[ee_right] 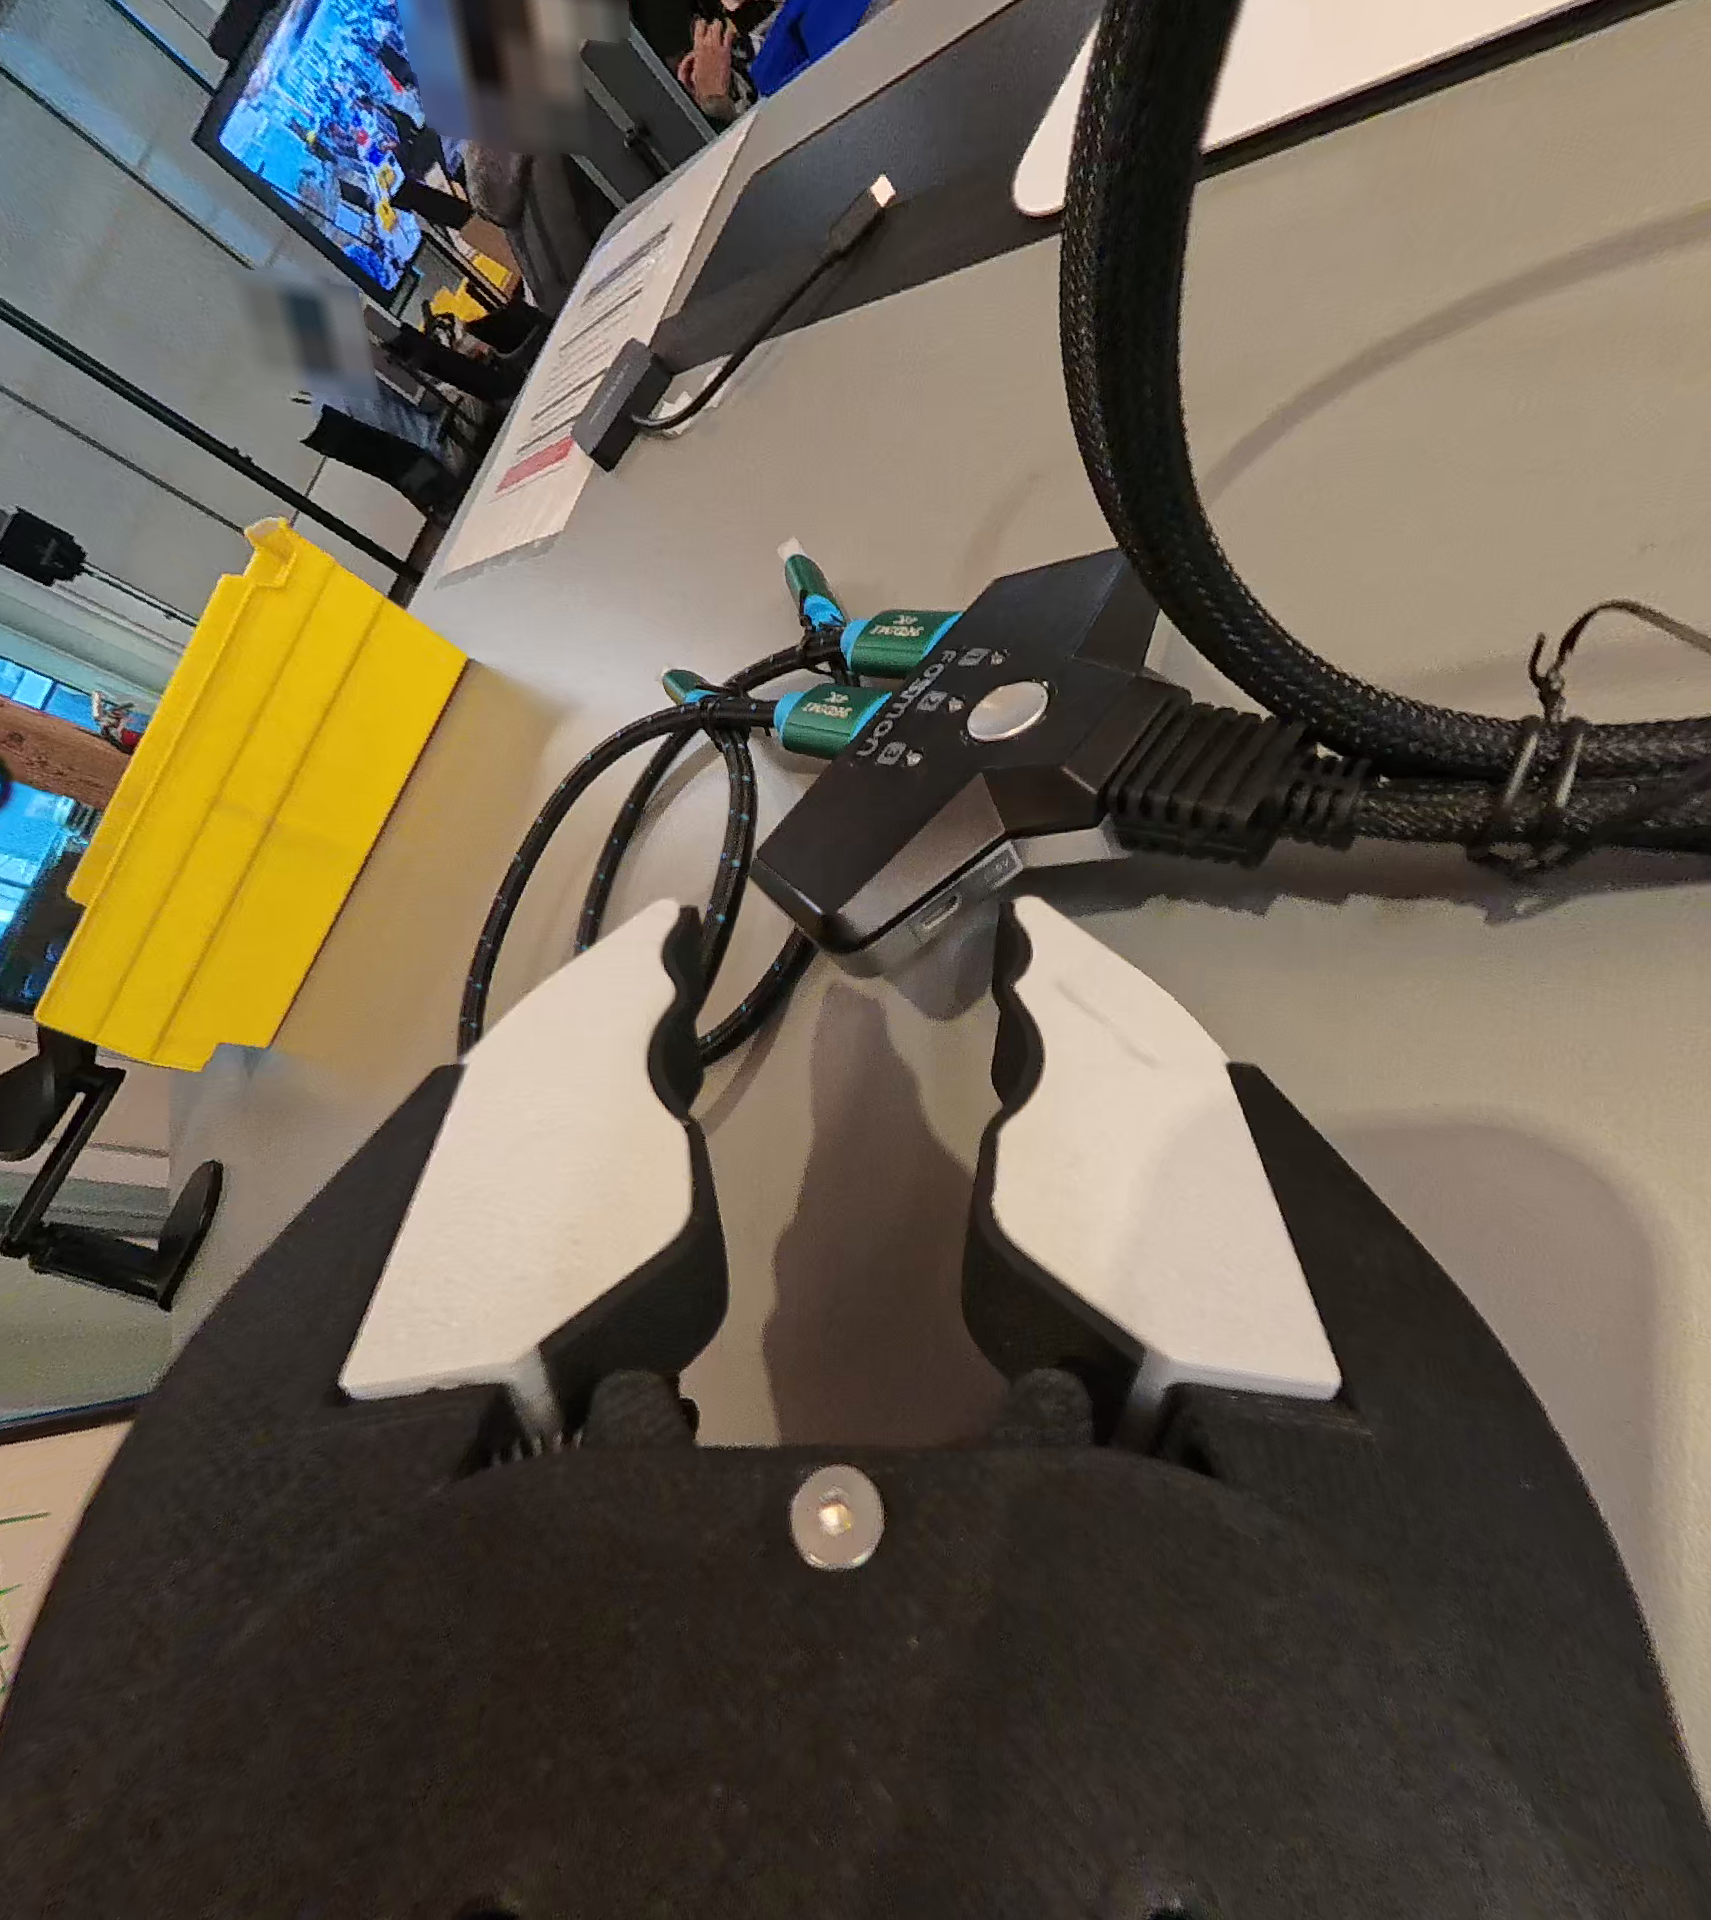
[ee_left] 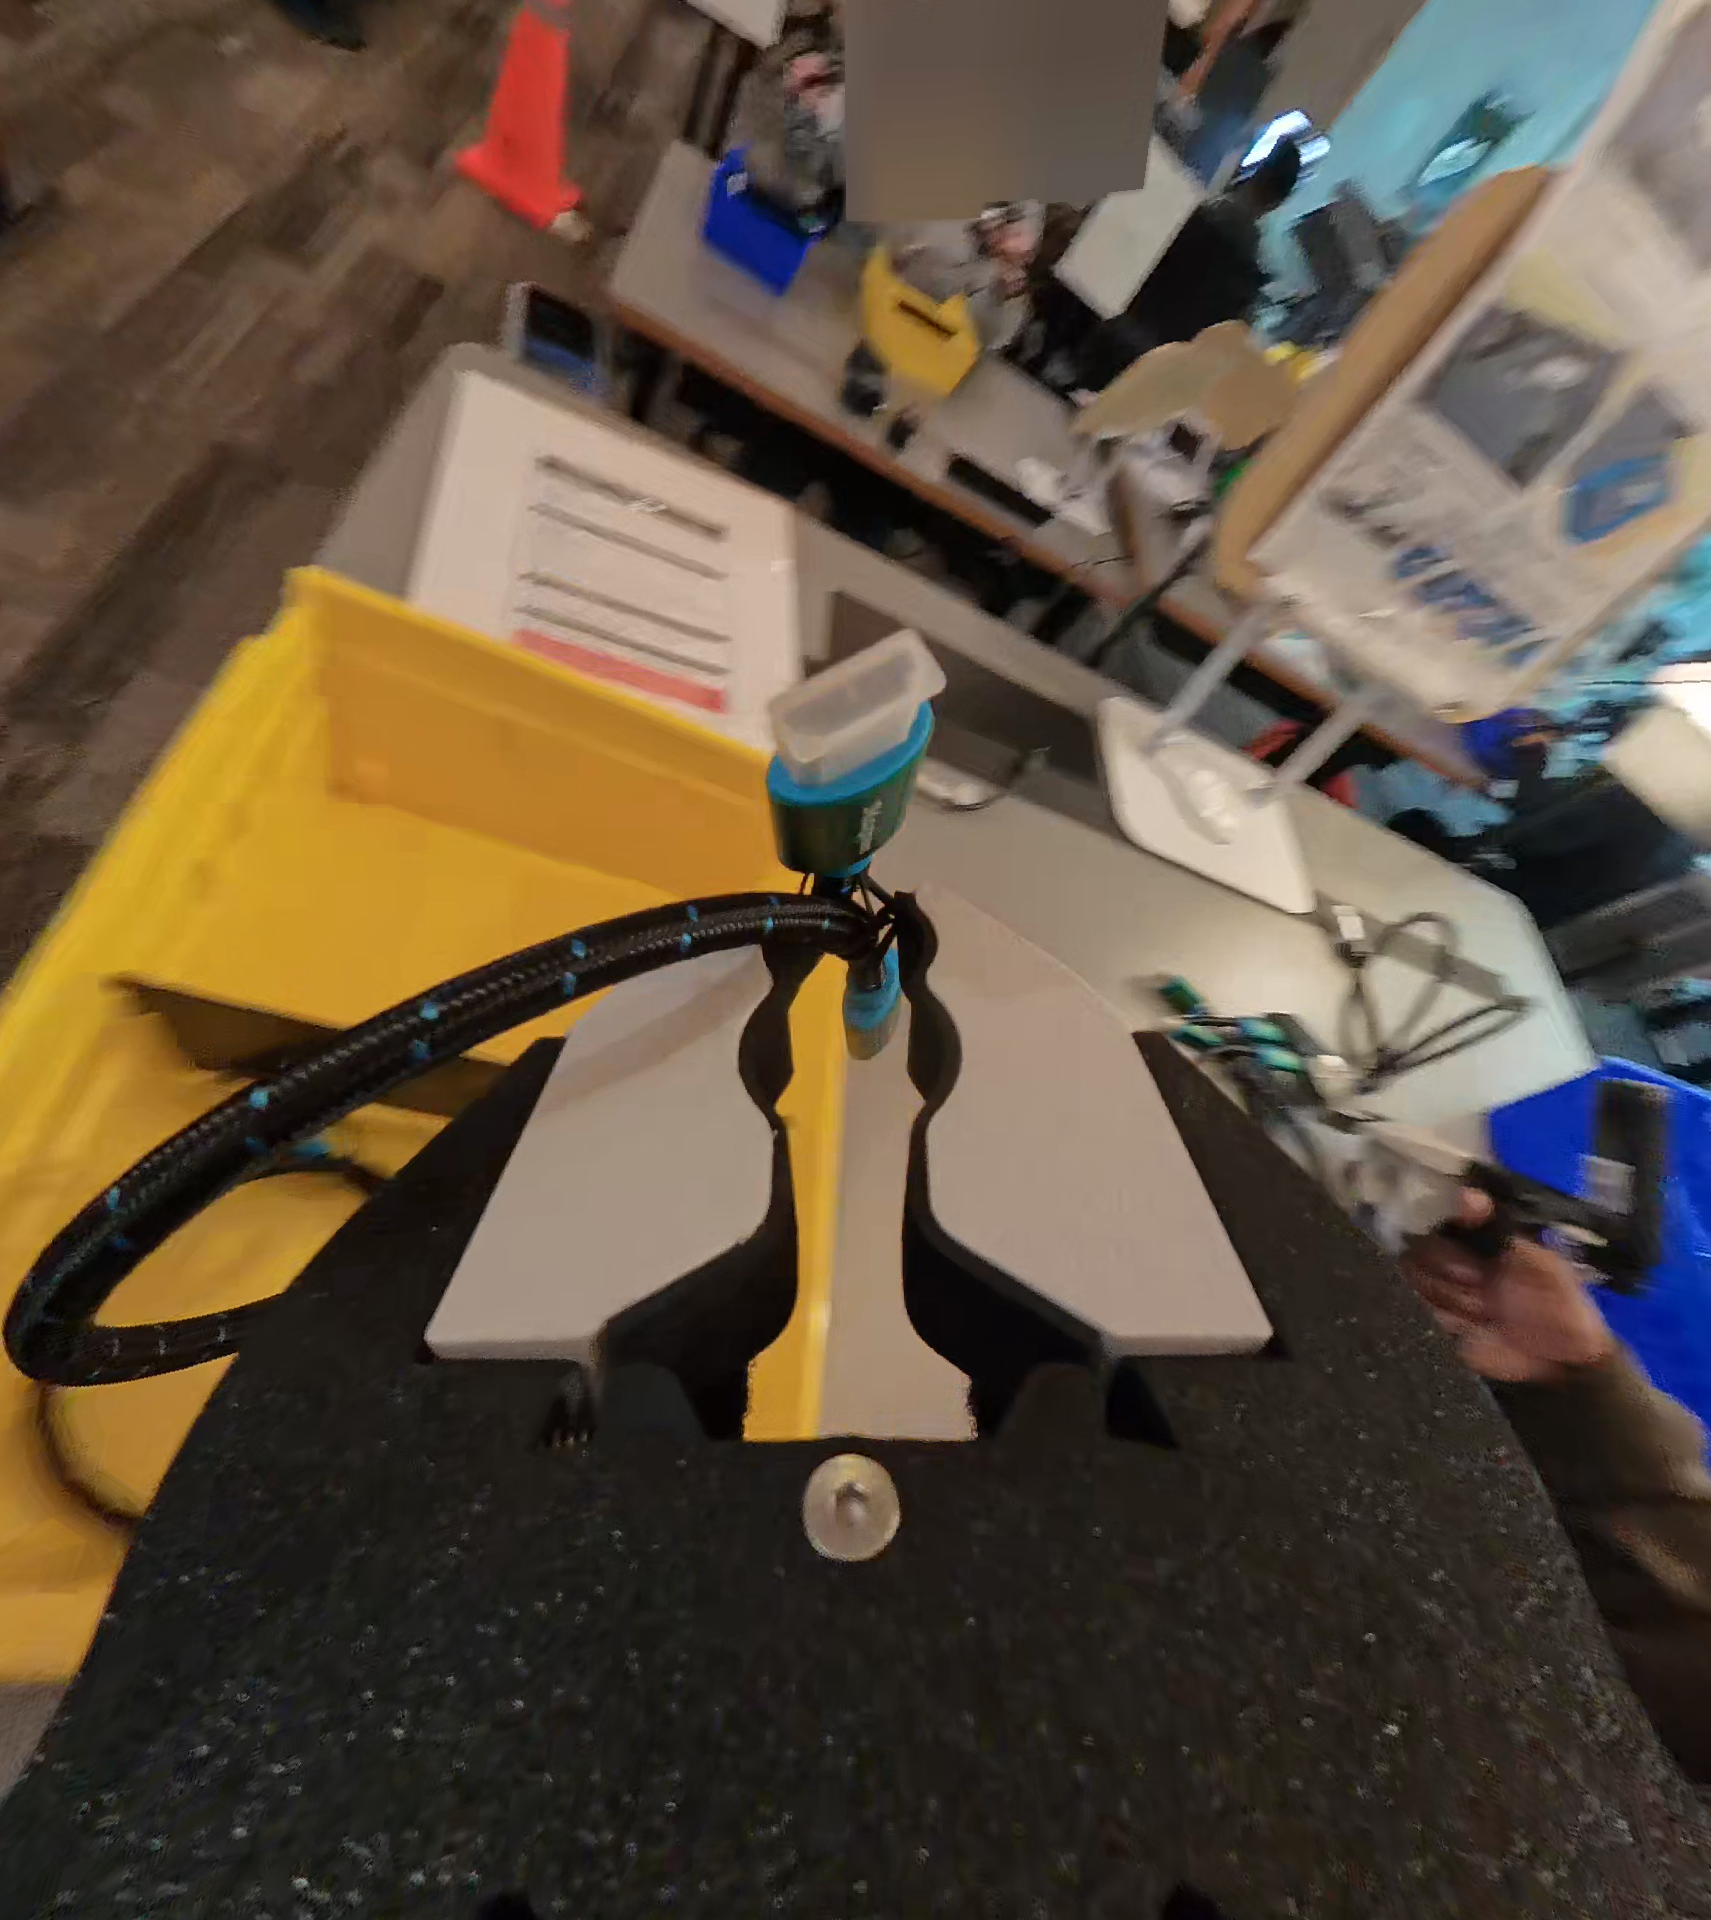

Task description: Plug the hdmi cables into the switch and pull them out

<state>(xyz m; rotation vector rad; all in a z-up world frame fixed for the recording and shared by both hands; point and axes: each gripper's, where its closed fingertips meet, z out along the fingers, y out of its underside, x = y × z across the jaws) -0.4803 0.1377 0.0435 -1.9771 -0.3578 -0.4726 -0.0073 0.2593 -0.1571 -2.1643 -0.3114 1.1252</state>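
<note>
Counted in the left wrist view: one yellow bin (ee_left: 331, 831), two blue bins (ee_left: 1703, 1278) (ee_left: 757, 223), one orange cone (ee_left: 524, 114), one printed sheet (ee_left: 622, 582) on the worktop (ee_left: 1142, 894), one coiled braided cable (ee_left: 311, 1081) with one capped green plug (ee_left: 846, 769).

Counted in the right wrist view: one black switch box (ee_right: 955, 769), two green plugs (ee_right: 898, 634) (ee_right: 830, 717) seated in it, one thick black sleeved cable (ee_right: 1131, 416), one small black adapter (ee_right: 622, 400), one wall screen (ee_right: 321, 114).
</note>
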